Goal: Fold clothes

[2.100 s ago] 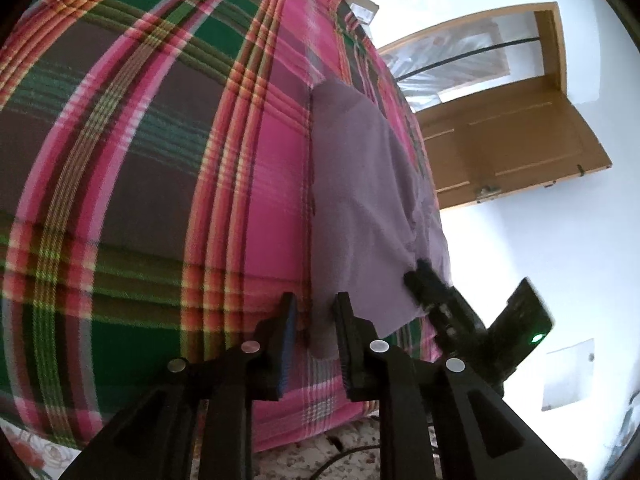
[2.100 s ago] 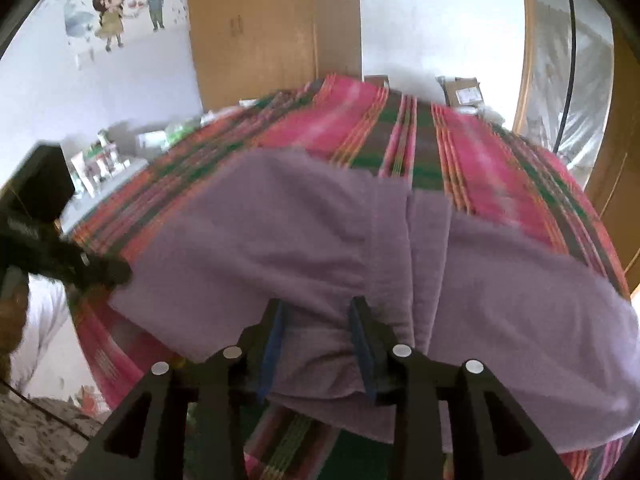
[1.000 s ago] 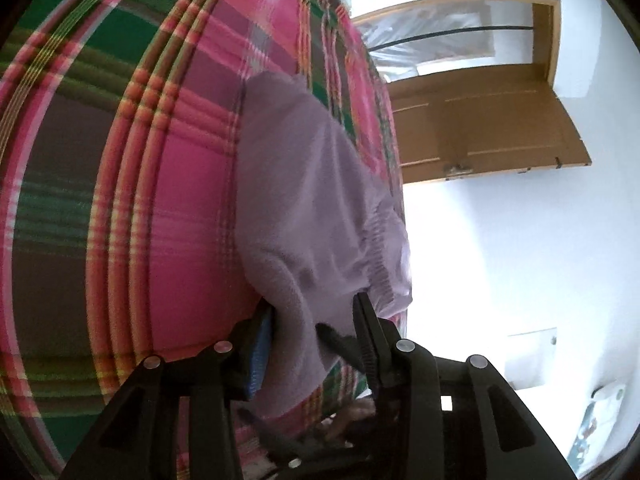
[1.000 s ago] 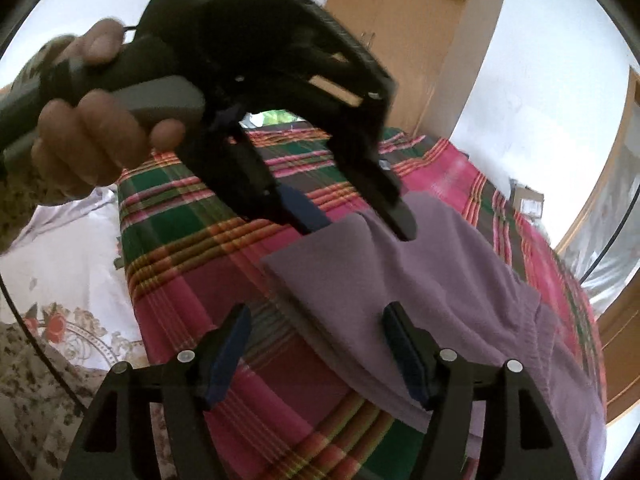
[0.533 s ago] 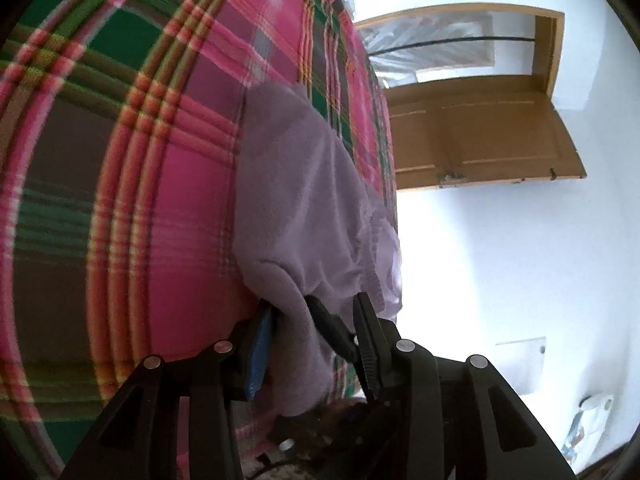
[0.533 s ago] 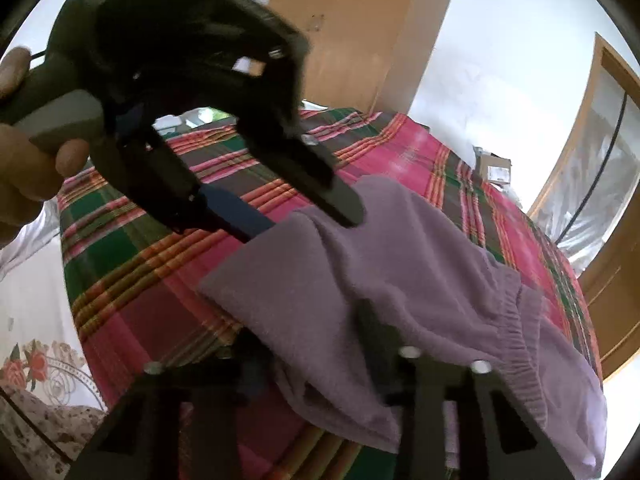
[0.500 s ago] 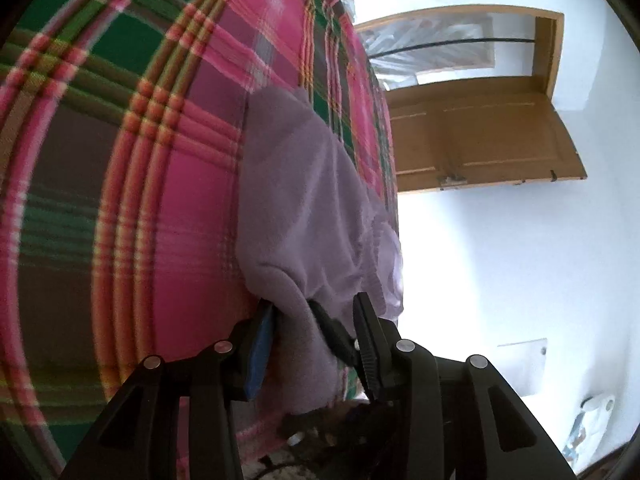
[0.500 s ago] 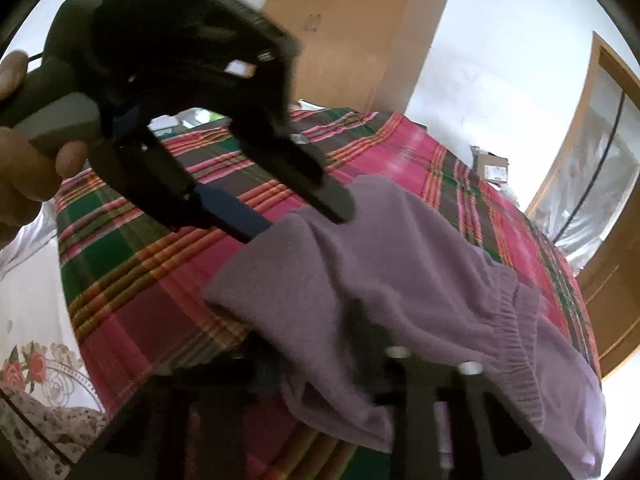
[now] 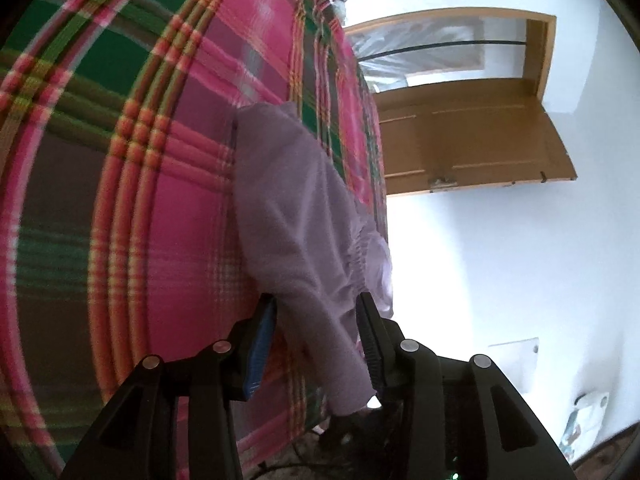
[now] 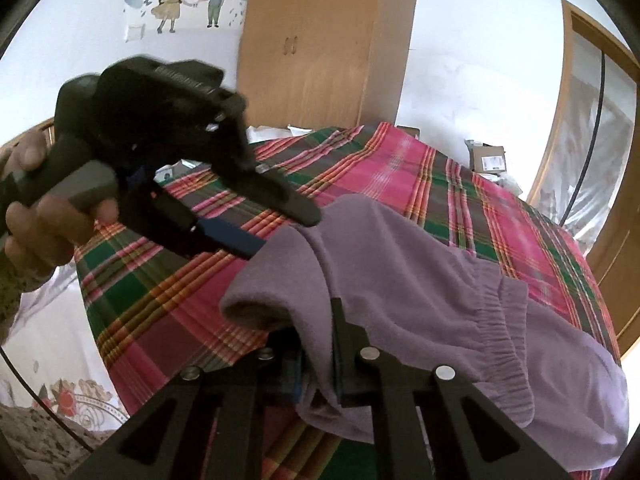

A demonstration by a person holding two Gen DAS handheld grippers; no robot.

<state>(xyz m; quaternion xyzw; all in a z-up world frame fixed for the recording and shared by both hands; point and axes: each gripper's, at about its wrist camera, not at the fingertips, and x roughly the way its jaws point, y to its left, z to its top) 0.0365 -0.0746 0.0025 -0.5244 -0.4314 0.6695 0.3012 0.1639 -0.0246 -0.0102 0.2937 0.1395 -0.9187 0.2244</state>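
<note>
A purple fleece garment [image 9: 296, 216] lies folded on a plaid bedspread [image 9: 160, 200], near its edge. My left gripper [image 9: 316, 340] stands open with a hanging fold of the garment between its fingers; a gap shows beside the left finger. In the right wrist view the garment [image 10: 420, 280] shows a gathered elastic waistband [image 10: 500, 320]. My right gripper [image 10: 318, 344] is shut on the near folded edge. The left gripper [image 10: 286, 232], held by a hand [image 10: 36, 220], straddles the fold's far corner.
The bedspread [image 10: 160, 288] covers the whole bed. A wooden wardrobe [image 10: 320, 40] stands behind it and an open wooden door [image 9: 460, 136] is beyond the bed's far side. A floral sheet [image 10: 60, 400] shows below the bed edge.
My right gripper, open wide a second ago, has moved onto the garment's near fold and shut on it. The left gripper has kept its place at the fold.
</note>
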